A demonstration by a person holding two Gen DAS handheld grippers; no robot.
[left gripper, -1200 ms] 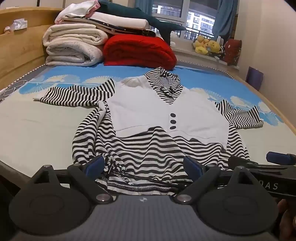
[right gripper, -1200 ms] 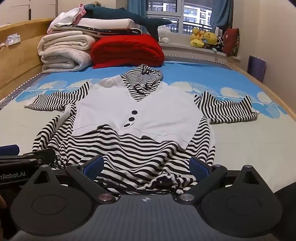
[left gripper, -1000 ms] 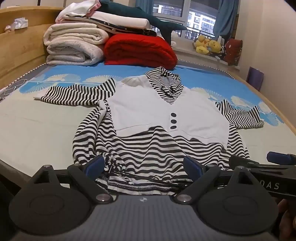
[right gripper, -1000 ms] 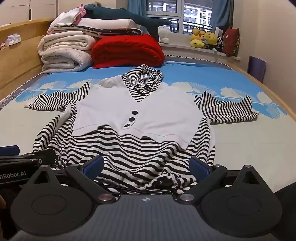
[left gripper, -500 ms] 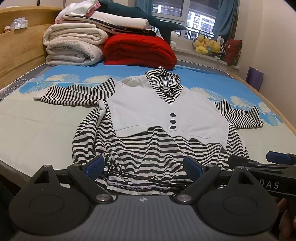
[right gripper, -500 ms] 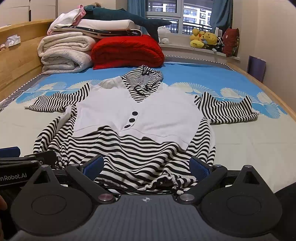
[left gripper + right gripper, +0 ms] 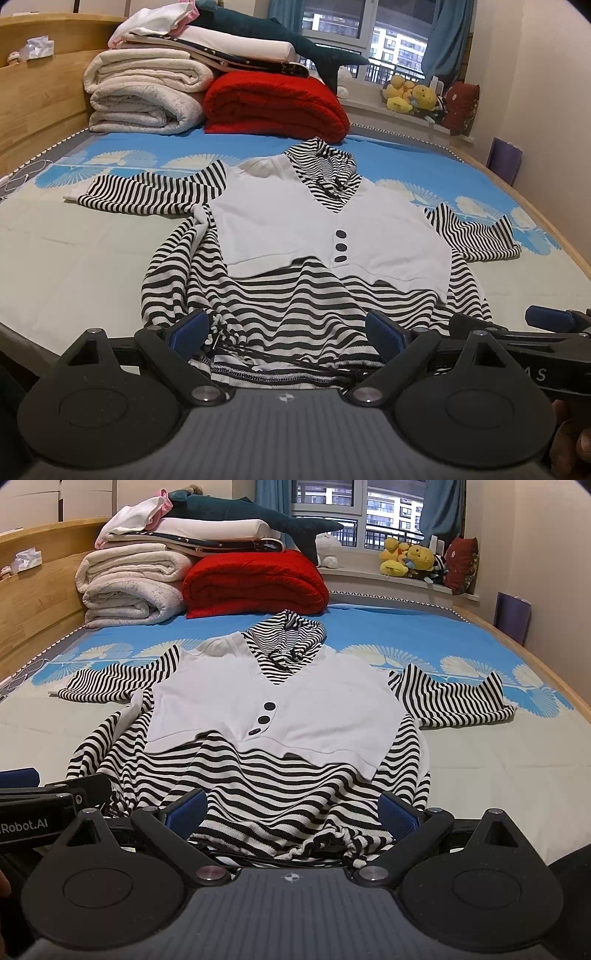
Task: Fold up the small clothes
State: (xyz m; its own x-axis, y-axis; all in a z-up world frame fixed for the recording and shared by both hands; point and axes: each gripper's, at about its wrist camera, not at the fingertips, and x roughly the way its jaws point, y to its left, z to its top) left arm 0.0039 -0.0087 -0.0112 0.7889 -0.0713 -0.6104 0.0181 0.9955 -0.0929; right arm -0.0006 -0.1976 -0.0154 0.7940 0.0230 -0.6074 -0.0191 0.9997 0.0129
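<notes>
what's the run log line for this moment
stage: pre-fold | striped top: flat on bed, sleeves out | left gripper: open at hem | right gripper: open at hem | grasp: none yet

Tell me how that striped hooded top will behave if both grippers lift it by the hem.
The striped top already bunches at its hem, so it will likely hang limp. Its spread sleeves would probably trail and drag. The loose drawstring might snag.
</notes>
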